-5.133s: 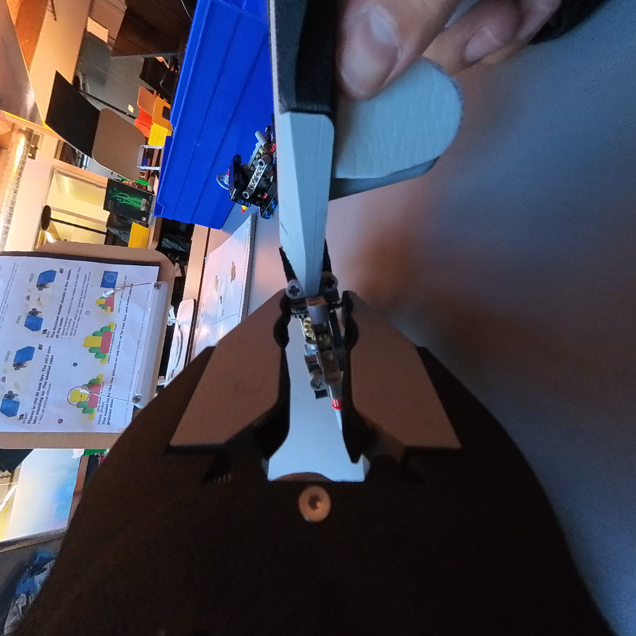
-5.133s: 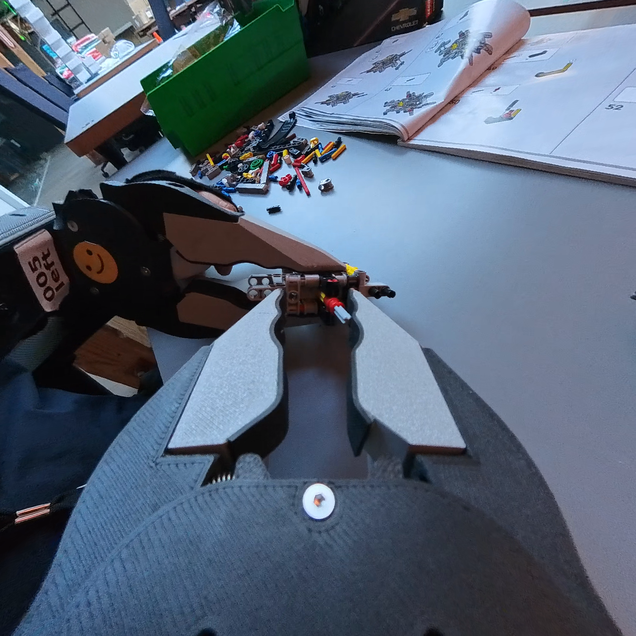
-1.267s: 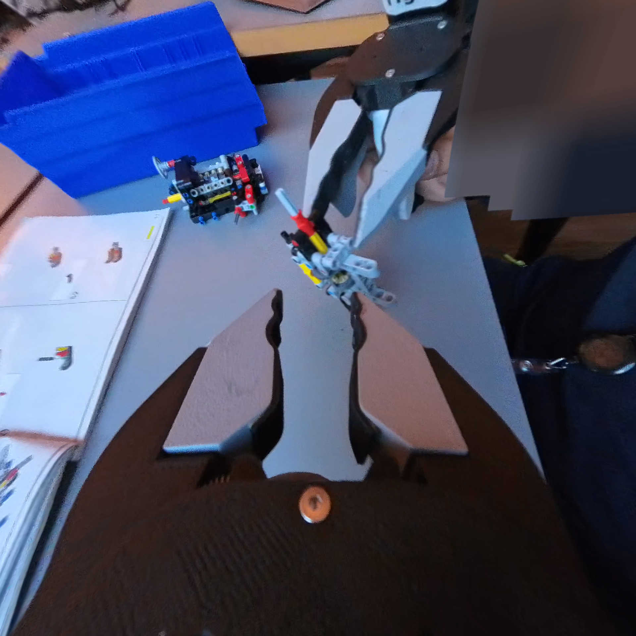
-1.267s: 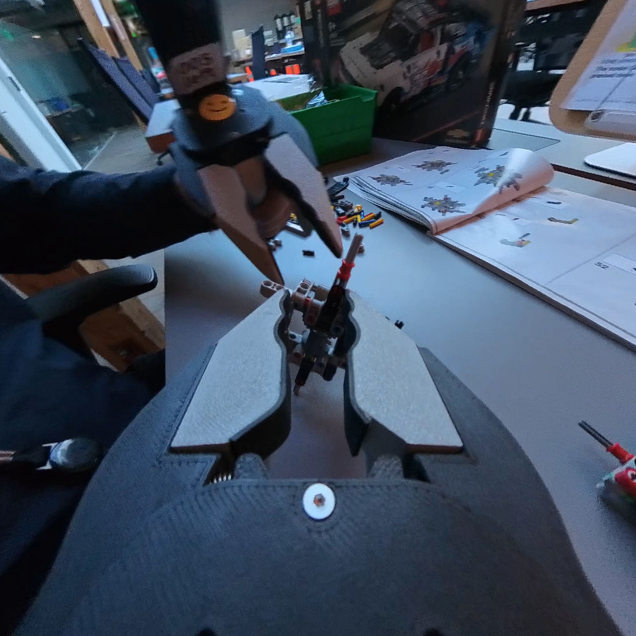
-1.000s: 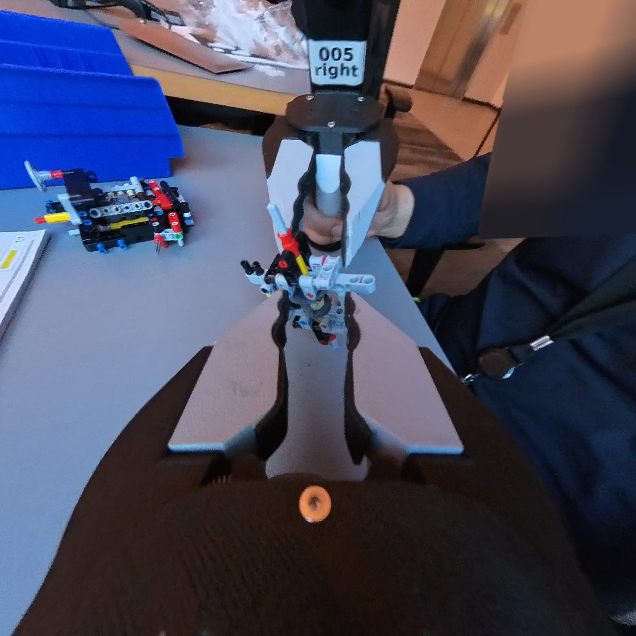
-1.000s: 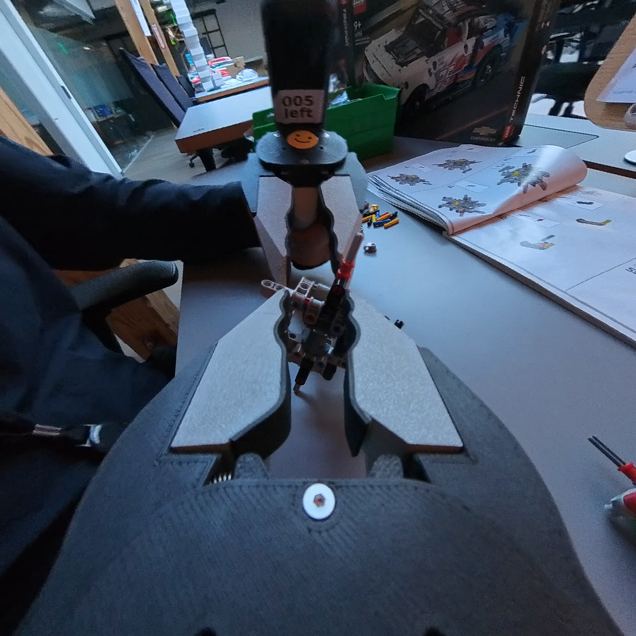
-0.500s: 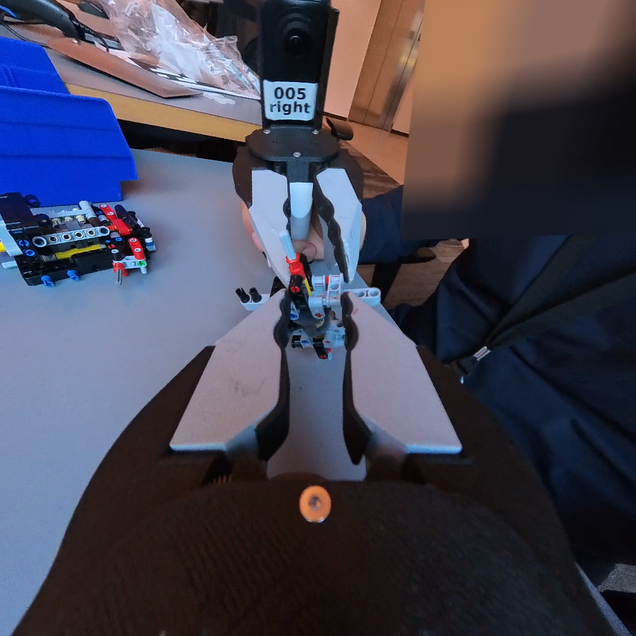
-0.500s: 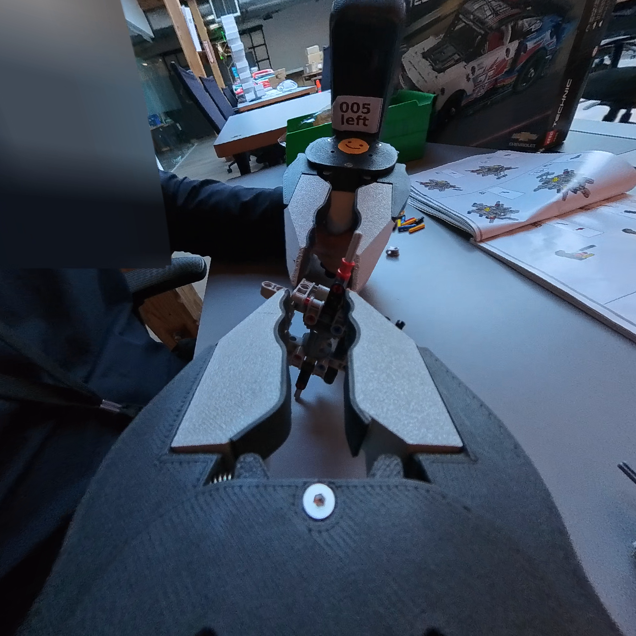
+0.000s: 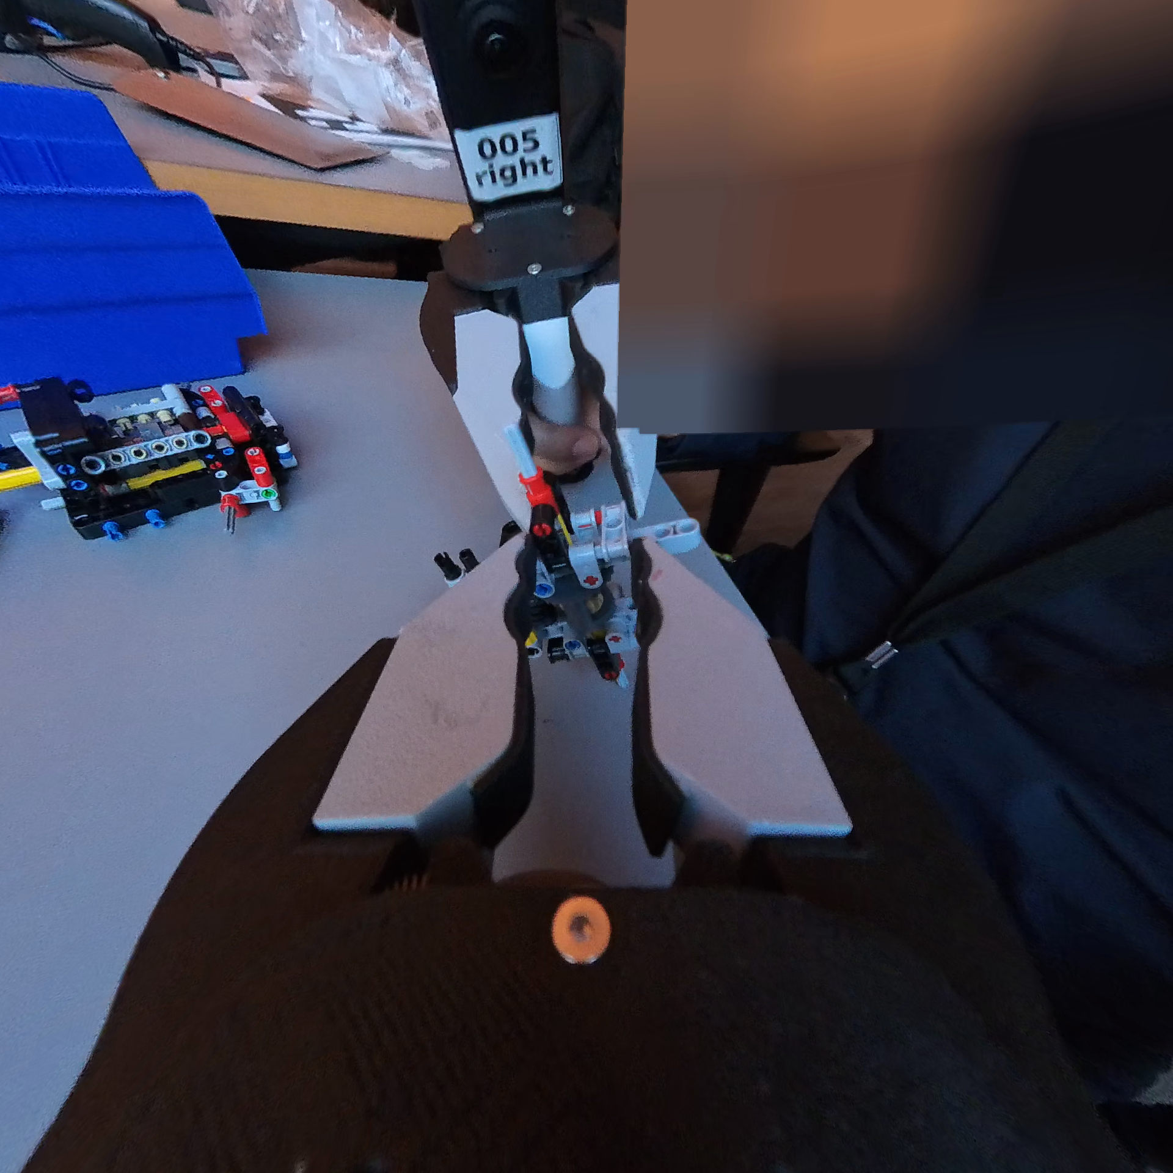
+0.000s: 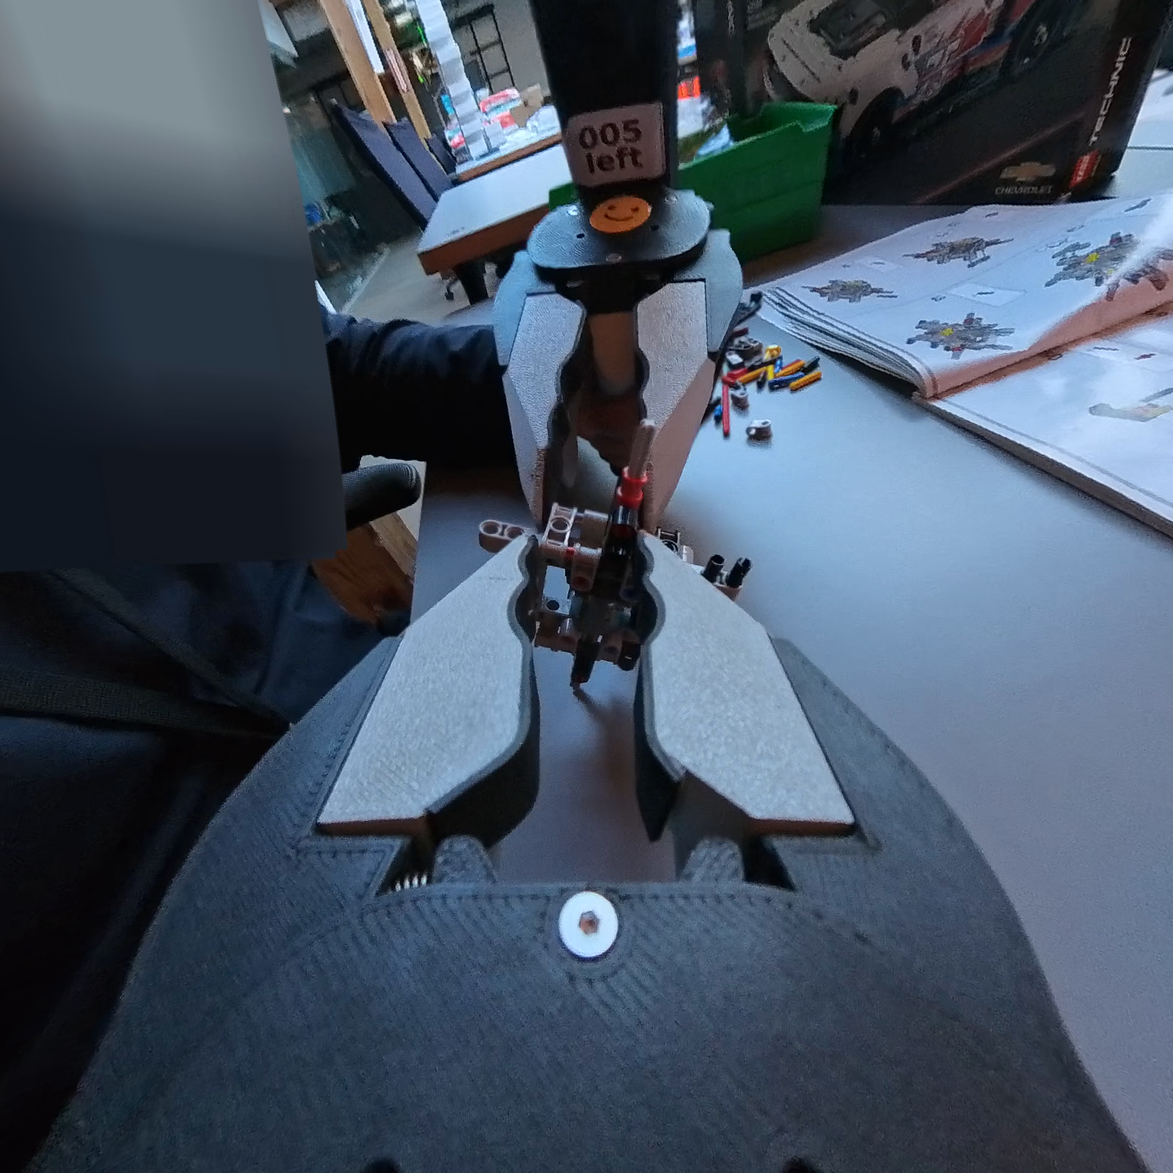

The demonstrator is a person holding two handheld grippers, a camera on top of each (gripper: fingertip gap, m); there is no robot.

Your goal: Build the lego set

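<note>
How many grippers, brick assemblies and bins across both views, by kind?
Grippers: 2, left gripper and right gripper.
Brick assemblies: 2, small assembly held by both, larger assembly on the table.
Bins: 2, blue bin and green bin.
Total: 6.

Grey table [image 10: 952,635], wood-edged desks [image 10: 482,209] behind, glass walls, dim light.

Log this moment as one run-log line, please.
left gripper: shut on small brick assembly | right gripper: shut on same assembly, facing left | above grey table | larger brick build: on table
</note>
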